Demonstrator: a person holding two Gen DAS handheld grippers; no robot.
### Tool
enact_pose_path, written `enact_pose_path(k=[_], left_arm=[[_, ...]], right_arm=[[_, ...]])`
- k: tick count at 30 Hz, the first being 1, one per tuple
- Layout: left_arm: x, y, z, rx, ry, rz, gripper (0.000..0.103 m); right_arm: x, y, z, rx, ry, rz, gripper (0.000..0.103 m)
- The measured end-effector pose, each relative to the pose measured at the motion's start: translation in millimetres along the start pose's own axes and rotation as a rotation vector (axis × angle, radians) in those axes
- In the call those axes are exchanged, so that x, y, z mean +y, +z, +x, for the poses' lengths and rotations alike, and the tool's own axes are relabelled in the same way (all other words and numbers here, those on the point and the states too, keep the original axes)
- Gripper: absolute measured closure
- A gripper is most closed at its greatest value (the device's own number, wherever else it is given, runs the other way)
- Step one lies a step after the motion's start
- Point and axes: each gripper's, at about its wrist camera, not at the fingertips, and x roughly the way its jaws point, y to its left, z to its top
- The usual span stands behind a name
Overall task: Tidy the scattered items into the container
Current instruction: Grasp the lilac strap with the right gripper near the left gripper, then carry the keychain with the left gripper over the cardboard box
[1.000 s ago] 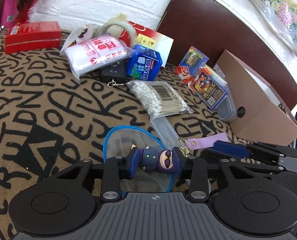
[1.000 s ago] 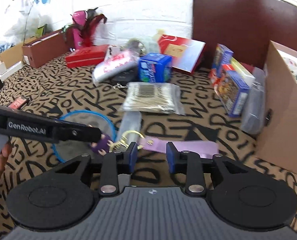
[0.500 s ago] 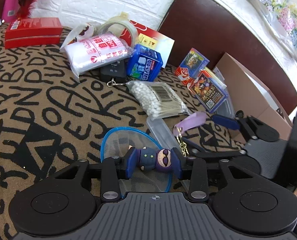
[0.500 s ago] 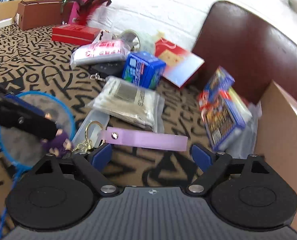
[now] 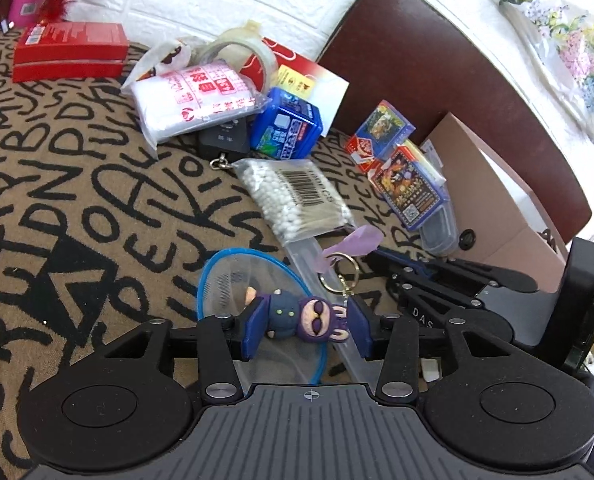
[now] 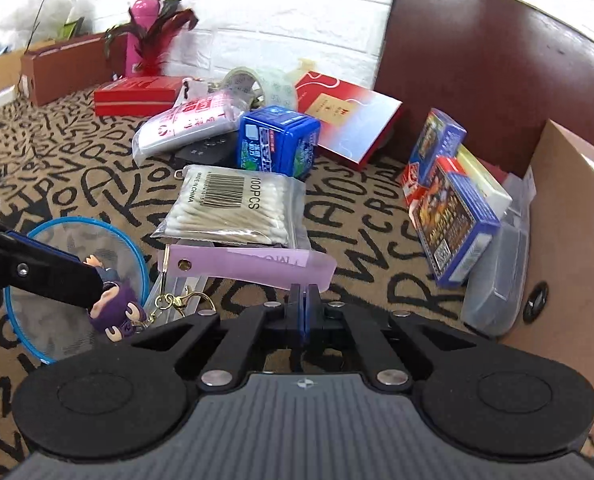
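Clamping the doll (image 5: 301, 314) at lower centre, the left tongs (image 5: 303, 326) are shut; the purple strap (image 6: 253, 266) is pinched by the right tongs (image 6: 305, 304).

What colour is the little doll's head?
Purple, on the doll held in the left gripper. The left wrist view shows it best.

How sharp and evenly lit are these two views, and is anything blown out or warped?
Left wrist: sharp; the cotton swab bag barcode reads clearly; fisheye bends the edges. Right wrist: mostly sharp, upper corners smeared, and the cardboard box rim glares white.
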Motion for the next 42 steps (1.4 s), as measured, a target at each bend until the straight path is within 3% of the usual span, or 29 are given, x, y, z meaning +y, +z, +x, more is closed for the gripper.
enact_pose_path(k=[3,5,8,11,13,19,20,21,22,27,31,38,40,42], left_arm=[[-6,1,-6,-0.012,-0.023,0.013,0.042],[-10,3,-8,-0.020,-0.055,0.011,0.035],[-13,8,-5,-0.027,-0.059,0.014,0.035],[-9,9,-7,-0.038,-0.038,0.021,0.035],[0,11,-9,-0.049,-0.010,-0.005,0.036],[13,12,-12,-0.056,0.014,-0.009,0.037],[13,10,-13,-0.060,0.014,0.012,0.036],[12,9,-13,-0.061,0.012,0.033,0.036],[12,8,-14,-0.059,0.003,0.053,0.036],[-5,-2,-2,-0.032,-0.045,0.144,0.034],[-19,-8,9,-0.047,0.005,0.210,0.033],[-33,-10,6,-0.054,-0.005,0.240,0.026],[-35,-10,7,-0.061,0.001,0.249,0.027],[-33,-7,9,-0.070,0.016,0.226,0.040]], right_arm=[[-2,3,-6,0.004,0.062,0.052,0.102],[-4,5,-9,0.012,0.102,0.102,0.100],[-14,3,-18,0.016,0.157,0.231,0.082],[-20,-3,-33,0.010,0.269,0.331,0.073],[-14,-4,-39,0.005,0.315,0.322,0.070],[14,10,-17,0.017,0.305,0.243,0.072],[15,11,-12,0.024,0.302,0.244,0.077],[14,12,-8,0.033,0.305,0.256,0.093],[10,12,-7,0.040,0.323,0.282,0.096],[-6,10,-15,0.046,0.351,0.350,0.099],[-11,13,-25,0.024,0.379,0.391,0.100],[-5,29,-42,-0.030,0.430,0.385,0.100],[-5,31,-45,-0.041,0.448,0.396,0.100],[-5,33,-51,-0.052,0.462,0.406,0.100]])
